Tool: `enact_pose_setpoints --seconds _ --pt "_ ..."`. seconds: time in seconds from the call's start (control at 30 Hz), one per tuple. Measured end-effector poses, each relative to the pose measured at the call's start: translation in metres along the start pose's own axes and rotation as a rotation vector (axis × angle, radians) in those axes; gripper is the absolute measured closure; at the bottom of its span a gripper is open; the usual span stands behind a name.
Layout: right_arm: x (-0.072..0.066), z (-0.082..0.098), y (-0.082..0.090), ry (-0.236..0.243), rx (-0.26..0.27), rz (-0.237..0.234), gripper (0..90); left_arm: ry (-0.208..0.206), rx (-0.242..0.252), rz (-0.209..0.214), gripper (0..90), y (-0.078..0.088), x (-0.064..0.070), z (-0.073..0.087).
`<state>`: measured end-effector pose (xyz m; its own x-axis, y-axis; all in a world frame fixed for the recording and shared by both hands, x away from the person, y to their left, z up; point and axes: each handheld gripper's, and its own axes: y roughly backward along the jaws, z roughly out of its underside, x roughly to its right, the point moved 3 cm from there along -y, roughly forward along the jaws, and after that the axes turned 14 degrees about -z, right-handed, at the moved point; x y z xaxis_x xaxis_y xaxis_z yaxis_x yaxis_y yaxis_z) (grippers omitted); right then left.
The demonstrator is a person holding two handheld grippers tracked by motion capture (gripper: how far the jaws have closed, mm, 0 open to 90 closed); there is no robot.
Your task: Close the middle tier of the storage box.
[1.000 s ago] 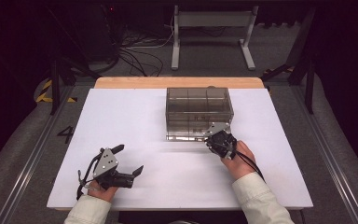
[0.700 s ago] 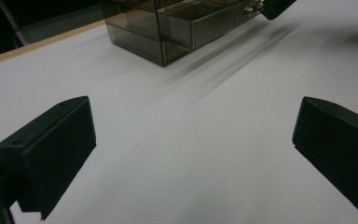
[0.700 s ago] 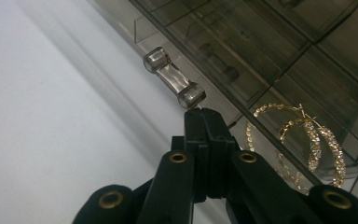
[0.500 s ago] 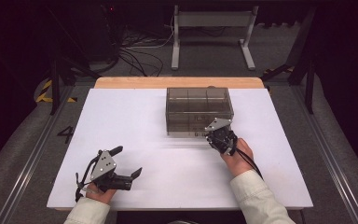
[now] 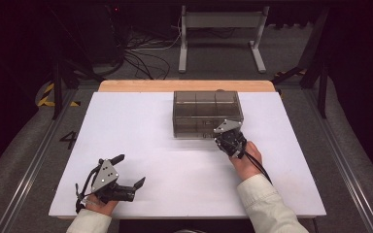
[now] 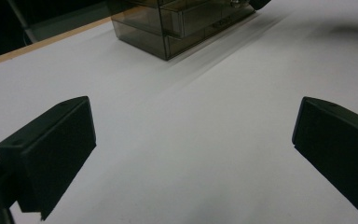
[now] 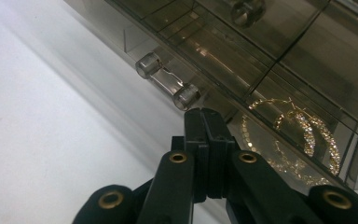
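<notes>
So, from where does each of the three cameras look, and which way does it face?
High view: sits above the person's side, looks forward and down on the white table; both forearms, hands, left gripper and right gripper show.
Left gripper view: rides the left gripper, looks low across the table toward the smoky plastic box; its two black jaws stand wide apart.
Right gripper view: rides the right gripper, faces the box's drawer handle and gold jewellery; jaws pressed together.
Shared: all views show the box.
</notes>
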<state>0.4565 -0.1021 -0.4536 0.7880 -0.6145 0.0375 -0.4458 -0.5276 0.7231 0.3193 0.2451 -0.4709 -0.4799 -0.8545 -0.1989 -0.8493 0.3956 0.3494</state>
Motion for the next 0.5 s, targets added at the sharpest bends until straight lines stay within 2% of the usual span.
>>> enact_pose_setpoints --seconds 0.5 --pt "0.008 -0.002 -0.008 -0.009 0.040 0.028 90.0 0.006 -0.012 -0.022 0.2 0.011 -0.002 0.004"
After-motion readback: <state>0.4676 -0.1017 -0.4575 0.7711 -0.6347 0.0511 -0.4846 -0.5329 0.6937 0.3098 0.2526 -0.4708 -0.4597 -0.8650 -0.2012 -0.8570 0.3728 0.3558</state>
